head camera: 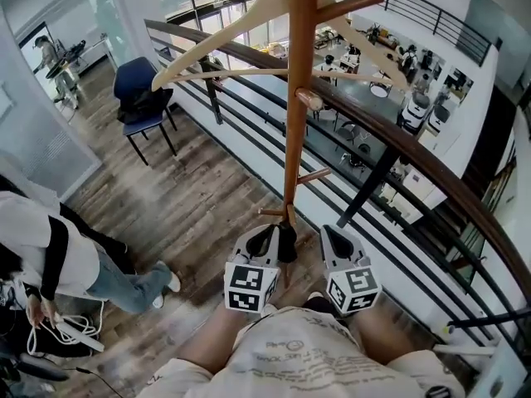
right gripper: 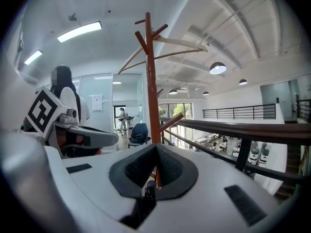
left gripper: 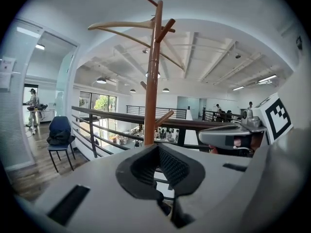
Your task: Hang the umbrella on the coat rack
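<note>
The wooden coat rack (head camera: 300, 98) stands right in front of me, with short pegs (head camera: 314, 176) up its pole and pale hangers (head camera: 249, 23) at its top. Of the umbrella only a black part (head camera: 287, 243) shows in the head view, at the tip of my left gripper (head camera: 267, 240), whose jaws are shut on it. In the left gripper view it is a dark bit (left gripper: 165, 208) under the closed pads. My right gripper (head camera: 333, 239) is level with the left one, just right of the pole. Its jaws are shut, with a thin black stub of the umbrella (right gripper: 147, 189) at their seam.
A dark railing (head camera: 398, 139) with a wooden top rail runs diagonally behind the rack, over a drop to a lower floor. A blue chair (head camera: 143, 98) stands at the back left. A person in a white top (head camera: 50, 255) crouches at the left. Wooden floor (head camera: 191, 197) lies between.
</note>
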`<state>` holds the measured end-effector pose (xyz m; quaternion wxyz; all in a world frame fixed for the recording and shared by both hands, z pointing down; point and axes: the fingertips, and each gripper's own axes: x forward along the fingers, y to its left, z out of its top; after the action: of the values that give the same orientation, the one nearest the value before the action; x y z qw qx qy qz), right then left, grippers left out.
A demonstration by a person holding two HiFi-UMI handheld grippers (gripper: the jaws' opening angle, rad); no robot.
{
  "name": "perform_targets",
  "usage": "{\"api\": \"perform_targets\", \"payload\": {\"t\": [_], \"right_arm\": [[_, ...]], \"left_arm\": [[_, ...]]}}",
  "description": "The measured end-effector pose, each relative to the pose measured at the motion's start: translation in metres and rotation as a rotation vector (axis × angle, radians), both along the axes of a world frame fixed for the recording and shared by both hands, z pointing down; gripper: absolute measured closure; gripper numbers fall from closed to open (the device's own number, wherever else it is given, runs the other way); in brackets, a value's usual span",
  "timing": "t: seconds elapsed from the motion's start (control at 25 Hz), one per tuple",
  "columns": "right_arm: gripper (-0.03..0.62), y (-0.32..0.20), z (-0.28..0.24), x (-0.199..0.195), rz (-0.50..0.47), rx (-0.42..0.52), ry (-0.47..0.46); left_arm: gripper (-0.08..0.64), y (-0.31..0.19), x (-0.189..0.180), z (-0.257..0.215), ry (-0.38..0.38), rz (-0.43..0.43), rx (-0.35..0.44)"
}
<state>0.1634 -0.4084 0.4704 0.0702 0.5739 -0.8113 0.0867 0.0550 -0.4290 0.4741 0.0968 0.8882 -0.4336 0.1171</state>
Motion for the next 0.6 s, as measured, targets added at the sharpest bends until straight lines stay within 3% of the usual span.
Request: {"api": "perform_targets", "payload": {"t": [0.6], "right_arm": [[0.592, 0.0, 0.0057, -0.0003, 0.005, -0.001, -0.019]], "left_arm": [[0.555, 0.0045, -0.0035, 0.0055, 0.008, -0.019, -0.017]]}}
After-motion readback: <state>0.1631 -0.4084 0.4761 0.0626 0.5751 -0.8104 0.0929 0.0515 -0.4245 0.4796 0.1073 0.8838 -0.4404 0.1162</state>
